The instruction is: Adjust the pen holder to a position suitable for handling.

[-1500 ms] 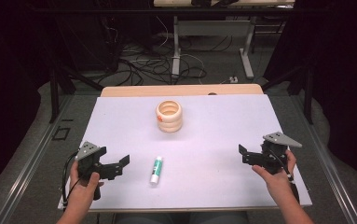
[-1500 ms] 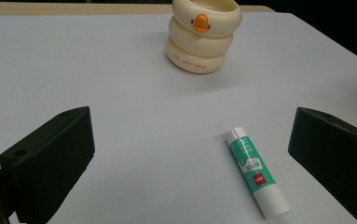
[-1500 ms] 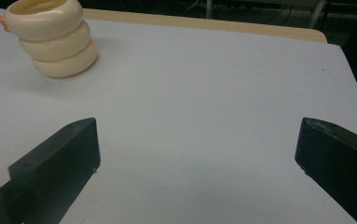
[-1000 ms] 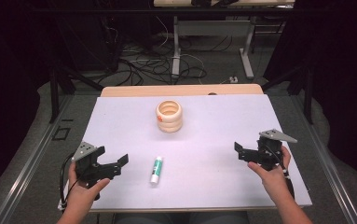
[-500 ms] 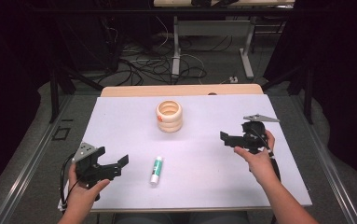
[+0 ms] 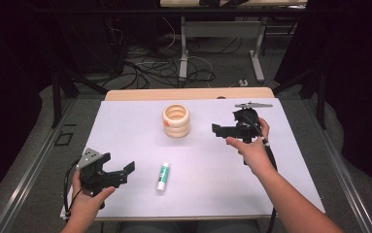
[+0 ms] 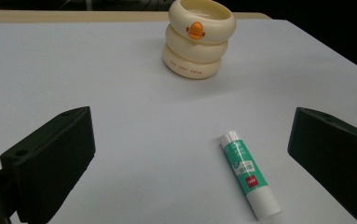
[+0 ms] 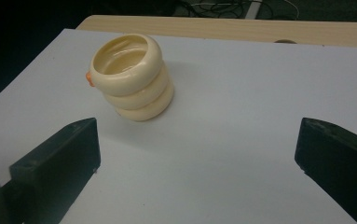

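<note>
A cream, three-ringed holder (image 6: 176,121) with an orange beak stands upright, far and centre on the white counter (image 6: 125,131). Just right of it, the right claw (image 6: 218,130) hovers wide open, empty.

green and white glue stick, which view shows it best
The left gripper view: the green and white glue stick lies close between the open jaws, its label visible. In the high view it is small, lying near the left gripper, detail lost. The right gripper view looks at the cream ringed holder.
</note>
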Demonstrator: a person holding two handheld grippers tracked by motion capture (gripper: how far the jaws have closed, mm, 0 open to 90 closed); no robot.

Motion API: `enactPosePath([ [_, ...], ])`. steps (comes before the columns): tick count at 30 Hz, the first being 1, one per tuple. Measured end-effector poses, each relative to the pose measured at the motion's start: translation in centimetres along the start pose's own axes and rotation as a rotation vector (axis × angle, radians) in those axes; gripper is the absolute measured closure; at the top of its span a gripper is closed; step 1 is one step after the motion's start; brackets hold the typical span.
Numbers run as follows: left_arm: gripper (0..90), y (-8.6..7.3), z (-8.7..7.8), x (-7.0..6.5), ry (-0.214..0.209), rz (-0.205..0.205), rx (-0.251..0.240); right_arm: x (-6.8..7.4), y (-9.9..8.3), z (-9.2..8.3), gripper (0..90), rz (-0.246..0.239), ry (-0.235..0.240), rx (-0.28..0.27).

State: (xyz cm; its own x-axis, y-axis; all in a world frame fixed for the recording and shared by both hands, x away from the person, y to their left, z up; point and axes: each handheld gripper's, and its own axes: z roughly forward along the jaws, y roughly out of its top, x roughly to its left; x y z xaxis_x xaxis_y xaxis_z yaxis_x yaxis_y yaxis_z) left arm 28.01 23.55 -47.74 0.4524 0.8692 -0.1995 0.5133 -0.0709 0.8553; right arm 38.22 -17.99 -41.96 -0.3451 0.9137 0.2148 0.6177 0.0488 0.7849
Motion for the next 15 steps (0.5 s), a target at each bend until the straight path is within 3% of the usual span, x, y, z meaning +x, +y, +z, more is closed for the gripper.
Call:
enactPosePath([
  [3,0.7,0.0,0.0,0.0,-0.001,-0.001,0.002,0.8,0.6,0.5,0.0,-0.022,0.002,0.007],
  [7,0.7,0.0,0.0,0.0,-0.005,-0.002,0.002,2.0,1.5,1.1,0.0,-0.007,0.019,0.008],
  [15,0.7,0.0,0.0,0.0,-0.011,-0.006,0.004,4.0,2.7,2.9,0.0,-0.053,0.032,0.007],
])
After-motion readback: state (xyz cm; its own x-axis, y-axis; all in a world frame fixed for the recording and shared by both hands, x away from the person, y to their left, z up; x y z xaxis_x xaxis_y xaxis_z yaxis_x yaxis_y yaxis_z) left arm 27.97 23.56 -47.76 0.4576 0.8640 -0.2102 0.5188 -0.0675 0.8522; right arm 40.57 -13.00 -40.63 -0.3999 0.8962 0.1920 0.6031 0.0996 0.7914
